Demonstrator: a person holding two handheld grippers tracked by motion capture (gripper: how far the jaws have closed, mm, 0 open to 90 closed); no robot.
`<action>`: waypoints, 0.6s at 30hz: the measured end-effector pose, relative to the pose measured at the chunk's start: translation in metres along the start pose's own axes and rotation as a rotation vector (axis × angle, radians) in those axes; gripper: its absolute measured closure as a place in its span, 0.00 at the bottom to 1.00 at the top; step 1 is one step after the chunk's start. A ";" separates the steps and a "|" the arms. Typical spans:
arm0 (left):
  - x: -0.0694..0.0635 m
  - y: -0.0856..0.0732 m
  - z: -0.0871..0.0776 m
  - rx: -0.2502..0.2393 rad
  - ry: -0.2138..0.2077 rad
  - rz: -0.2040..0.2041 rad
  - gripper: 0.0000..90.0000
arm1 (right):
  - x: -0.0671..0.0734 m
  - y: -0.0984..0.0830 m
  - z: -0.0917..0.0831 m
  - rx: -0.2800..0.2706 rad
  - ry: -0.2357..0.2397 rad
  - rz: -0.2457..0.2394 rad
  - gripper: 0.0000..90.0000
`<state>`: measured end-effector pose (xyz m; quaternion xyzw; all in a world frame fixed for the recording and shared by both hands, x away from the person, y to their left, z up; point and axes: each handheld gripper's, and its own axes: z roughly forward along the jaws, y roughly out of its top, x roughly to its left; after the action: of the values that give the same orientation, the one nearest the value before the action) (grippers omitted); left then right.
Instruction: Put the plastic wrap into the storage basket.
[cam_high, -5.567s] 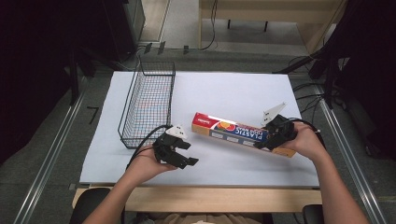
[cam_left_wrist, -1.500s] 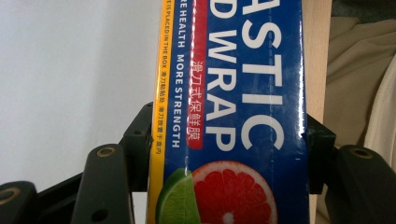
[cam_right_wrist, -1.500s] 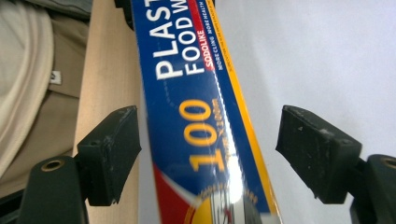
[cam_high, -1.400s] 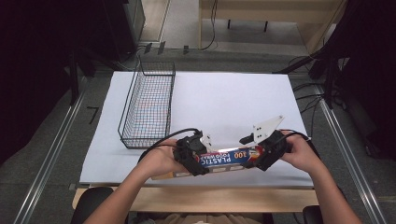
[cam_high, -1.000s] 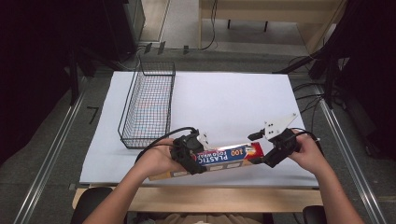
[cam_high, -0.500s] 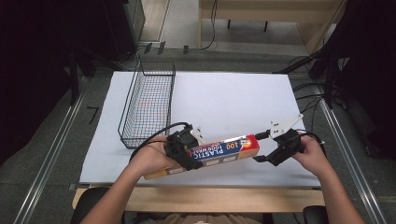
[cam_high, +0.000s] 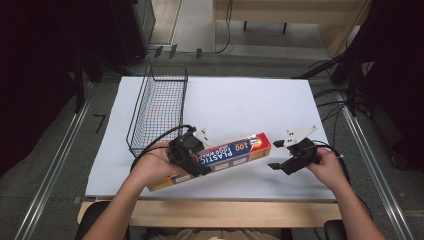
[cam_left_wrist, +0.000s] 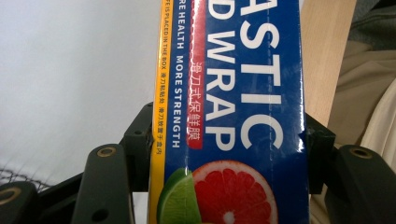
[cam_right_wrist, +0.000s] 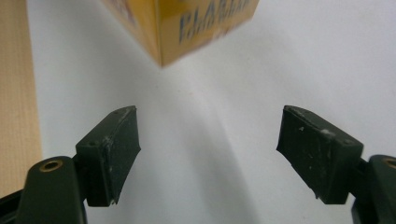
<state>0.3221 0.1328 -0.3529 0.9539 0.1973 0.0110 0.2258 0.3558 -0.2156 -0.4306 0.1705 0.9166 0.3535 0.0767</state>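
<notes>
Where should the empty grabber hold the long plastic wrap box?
Probably near the free end of the plastic wrap box, coming from its right. The box is long and slim, so the open right gripper spans its narrow sides; the left gripper already clamps the other half.

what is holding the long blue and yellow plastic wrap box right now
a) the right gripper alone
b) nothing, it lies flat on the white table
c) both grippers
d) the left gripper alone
d: the left gripper is clamped across the long blue and yellow plastic wrap box, while the right gripper stands open just off the box's end, with nothing between its jaws.
</notes>
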 end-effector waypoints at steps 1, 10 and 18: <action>0.001 0.000 -0.001 -0.003 0.007 -0.009 0.44 | 0.000 0.000 0.002 0.009 -0.016 0.007 0.24; 0.010 -0.006 -0.015 -0.027 0.045 -0.068 0.44 | -0.001 0.003 0.015 0.010 -0.050 0.032 0.24; 0.018 -0.010 -0.027 -0.055 0.057 -0.128 0.44 | 0.000 0.005 0.026 0.035 -0.083 0.016 0.24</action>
<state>0.3319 0.1597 -0.3343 0.9321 0.2637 0.0290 0.2464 0.3640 -0.1960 -0.4467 0.1940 0.9172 0.3305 0.1089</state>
